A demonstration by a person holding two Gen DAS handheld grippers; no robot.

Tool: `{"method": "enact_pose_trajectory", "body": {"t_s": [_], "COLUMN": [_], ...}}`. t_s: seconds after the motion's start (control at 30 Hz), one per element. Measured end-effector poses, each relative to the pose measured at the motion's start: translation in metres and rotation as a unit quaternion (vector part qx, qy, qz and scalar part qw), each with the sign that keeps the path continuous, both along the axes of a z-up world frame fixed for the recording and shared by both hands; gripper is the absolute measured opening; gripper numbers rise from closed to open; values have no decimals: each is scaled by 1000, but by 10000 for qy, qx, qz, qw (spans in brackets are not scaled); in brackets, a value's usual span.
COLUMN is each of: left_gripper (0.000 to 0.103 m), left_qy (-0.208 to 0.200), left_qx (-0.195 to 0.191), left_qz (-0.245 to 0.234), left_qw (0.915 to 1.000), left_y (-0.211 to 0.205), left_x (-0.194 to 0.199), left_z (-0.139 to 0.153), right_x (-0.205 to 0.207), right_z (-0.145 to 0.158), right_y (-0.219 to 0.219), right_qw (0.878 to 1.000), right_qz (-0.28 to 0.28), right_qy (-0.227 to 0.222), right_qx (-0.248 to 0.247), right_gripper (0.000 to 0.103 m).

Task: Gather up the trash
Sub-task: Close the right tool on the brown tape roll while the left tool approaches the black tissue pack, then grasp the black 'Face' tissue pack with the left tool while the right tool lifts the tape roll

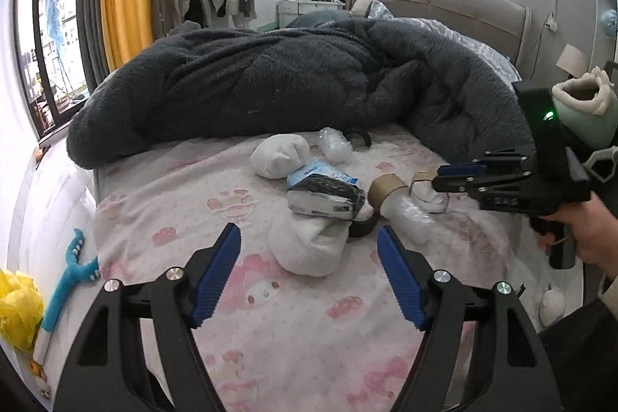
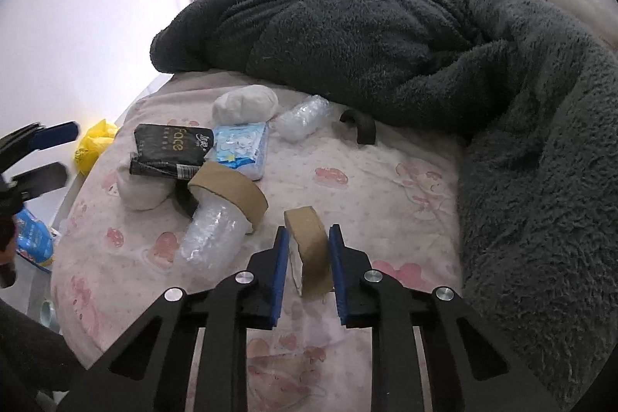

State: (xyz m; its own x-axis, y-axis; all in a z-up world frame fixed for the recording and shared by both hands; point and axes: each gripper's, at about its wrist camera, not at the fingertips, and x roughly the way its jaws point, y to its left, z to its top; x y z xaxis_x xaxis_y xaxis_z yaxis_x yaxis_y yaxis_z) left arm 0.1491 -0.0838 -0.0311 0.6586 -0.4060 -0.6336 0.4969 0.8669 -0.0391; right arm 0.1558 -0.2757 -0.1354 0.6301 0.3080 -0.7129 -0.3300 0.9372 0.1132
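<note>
Trash lies on the pink bed sheet [image 1: 293,327]: a black tissue pack [image 2: 170,151], a blue wipes pack [image 2: 243,147], white wads [image 2: 245,107], crumpled clear plastic [image 2: 210,234], a larger cardboard tape ring [image 2: 231,190] and black rings [image 2: 359,126]. My right gripper [image 2: 309,246] is shut on a small cardboard tape ring [image 2: 313,250], which stands on edge between the blue pads. It also shows in the left wrist view [image 1: 444,178]. My left gripper [image 1: 309,250] is open and empty, just short of a white wad [image 1: 309,250].
A dark grey fleece blanket [image 2: 386,37] is heaped across the back and right of the bed. A yellow plastic bag [image 1: 15,307] and a teal toy [image 1: 69,277] lie off the bed's left edge. A window and hanging clothes stand behind.
</note>
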Motion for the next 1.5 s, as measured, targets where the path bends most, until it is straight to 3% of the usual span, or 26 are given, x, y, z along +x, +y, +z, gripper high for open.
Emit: {"method": "enact_pose_trajectory", "body": {"t_s": [0.37, 0.5, 0.8, 0.83, 0.9, 0.97, 1.0, 1.17, 1.2, 1.27, 1.5], "left_gripper": [86, 88, 89, 89, 89, 91, 91, 91, 91, 89, 76], "left_qy": [125, 104, 212, 226, 243, 266, 279, 274, 290, 310, 446], "left_qx": [-96, -116, -93, -85, -74, -101, -109, -58, -75, -94, 104], "left_qz": [-14, -44, -124, -150, -198, -217, -219, -270, -283, -334, -372], "left_qw": [9999, 9999, 9997, 9996, 9995, 9994, 9993, 9992, 9991, 9989, 9983], "left_y": [-13, -18, -31, -32, -35, -36, -36, -41, -41, -42, -51], "left_x": [28, 35, 54, 55, 57, 59, 60, 63, 64, 65, 71], "left_z": [-8, -8, -17, -18, -20, -21, -21, -24, -24, -25, -32], "right_x": [10, 14, 26, 28, 29, 29, 29, 33, 34, 36, 40], "right_z": [-1, -5, -19, -20, -21, -20, -19, -24, -24, -23, -16], "right_y": [-5, -16, -12, -10, -7, -3, 0, 5, 5, 5, 2], "right_qw": [9995, 9996, 9988, 9987, 9984, 9980, 9980, 9974, 9973, 9971, 9981], "right_qz": [217, 167, 217, 227, 318, 424, 441, 438, 462, 461, 334], "right_qy": [123, 172, 391, 415, 460, 462, 447, 513, 526, 557, 525], "right_qx": [-200, -162, -176, -192, -125, -74, -97, -259, -228, -217, -49], "right_gripper": [21, 31, 32, 35, 55, 67, 68, 66, 55, 47, 45]}}
